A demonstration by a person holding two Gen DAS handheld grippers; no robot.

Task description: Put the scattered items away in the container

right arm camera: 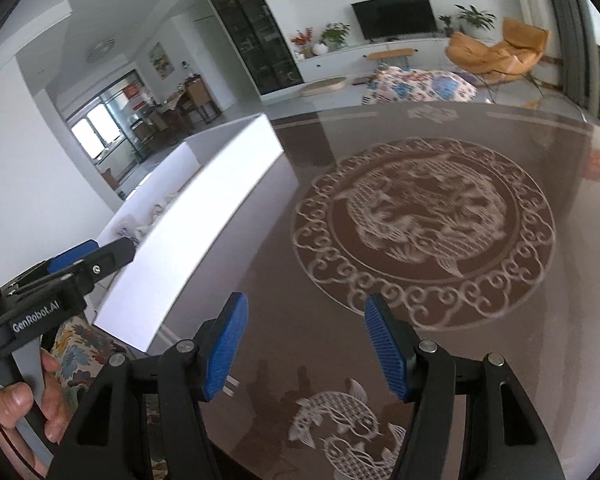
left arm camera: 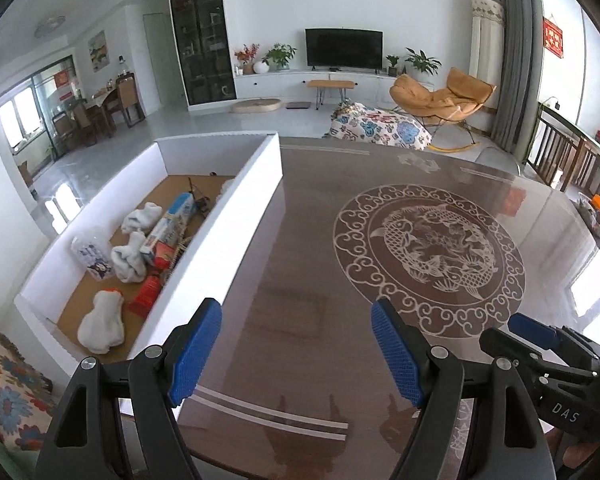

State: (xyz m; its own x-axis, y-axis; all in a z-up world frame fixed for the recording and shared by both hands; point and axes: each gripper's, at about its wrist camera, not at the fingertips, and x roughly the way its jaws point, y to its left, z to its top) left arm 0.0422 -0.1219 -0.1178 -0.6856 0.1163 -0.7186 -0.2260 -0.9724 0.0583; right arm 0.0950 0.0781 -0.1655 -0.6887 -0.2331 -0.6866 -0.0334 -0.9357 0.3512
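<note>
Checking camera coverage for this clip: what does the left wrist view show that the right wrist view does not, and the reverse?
Only the left wrist view looks into the white container: rolled white cloths, a red pack, a clear tub.

Only the right wrist view shows the hand holding the left gripper, and the fish motifs.

Both show the brown table, its round medallion, and open, empty jaws.

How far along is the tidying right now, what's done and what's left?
Done, by the look of it: the box already holds white cloths, a clear tub and cartons. In hand: nothing; the left gripper and right gripper are both open and empty over the table. Left: no loose items show on the visible tabletop, so little or nothing remains here.
</note>
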